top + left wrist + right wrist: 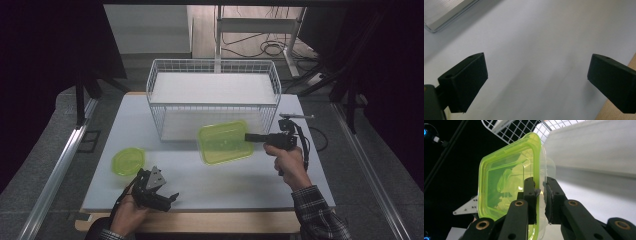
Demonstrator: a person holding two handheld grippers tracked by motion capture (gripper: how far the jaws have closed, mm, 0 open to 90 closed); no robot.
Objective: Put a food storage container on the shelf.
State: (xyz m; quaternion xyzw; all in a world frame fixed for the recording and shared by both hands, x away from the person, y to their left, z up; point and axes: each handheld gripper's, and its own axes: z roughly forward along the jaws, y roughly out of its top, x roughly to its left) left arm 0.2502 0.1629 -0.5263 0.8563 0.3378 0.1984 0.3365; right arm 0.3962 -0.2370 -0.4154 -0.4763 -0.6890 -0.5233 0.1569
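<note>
Apparently right gripper (pixel 248 137) clamping green container (pixel 223 142), lifted

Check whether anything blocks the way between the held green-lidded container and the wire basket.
Nothing visible does. The right gripper holds the green-lidded container by its edge, lifted just in front of the wire basket. The basket's front wall rises between them, so the container must go over it; the top is open.

Looks down and forward from above the near edge of the white table (pixel 210 185), taking in the wire basket (pixel 214 85) at the far side. Rides low and close over bare tabletop beside the wooden edge (pixel 621 110). Sits tight behind the square green container (pixel 506 182), facing the basket, shared with the high view.
</note>
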